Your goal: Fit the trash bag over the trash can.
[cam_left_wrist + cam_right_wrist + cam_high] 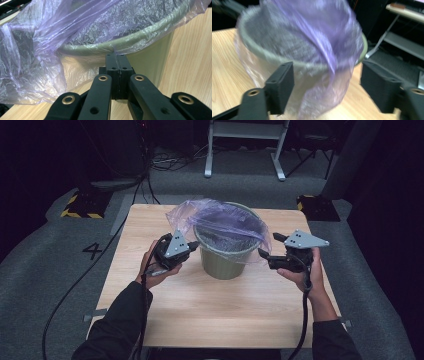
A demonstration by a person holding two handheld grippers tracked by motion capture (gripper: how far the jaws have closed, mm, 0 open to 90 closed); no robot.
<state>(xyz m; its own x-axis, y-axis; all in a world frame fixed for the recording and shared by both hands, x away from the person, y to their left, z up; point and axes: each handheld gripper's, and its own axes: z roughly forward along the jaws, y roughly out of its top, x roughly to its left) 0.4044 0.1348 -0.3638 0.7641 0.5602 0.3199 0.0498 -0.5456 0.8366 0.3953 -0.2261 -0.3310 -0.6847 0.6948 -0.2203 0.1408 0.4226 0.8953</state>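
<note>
A round olive-green plastic waste bin (224, 257) stands upright near the middle of the light wooden table (150, 225), slightly toward the far edge. A thin, translucent purple plastic bag (220, 220) is draped into and over the bin; its film covers the rim on most sides and bunches loosely at the far-left side, hanging outside the wall there.

Left gripper (187, 251): held just beside the bin's left wall, below the rim. In the left gripper view the jaws are pressed together, pinching a fold of the purple bag film (113, 50) right under the rim.

Right gripper (266, 258): at the bin's right side, near the wall. In the right gripper view the jaws stand wide apart, with hanging bag film (329, 82) between them; that view is blurred, contact cannot be judged.
</note>
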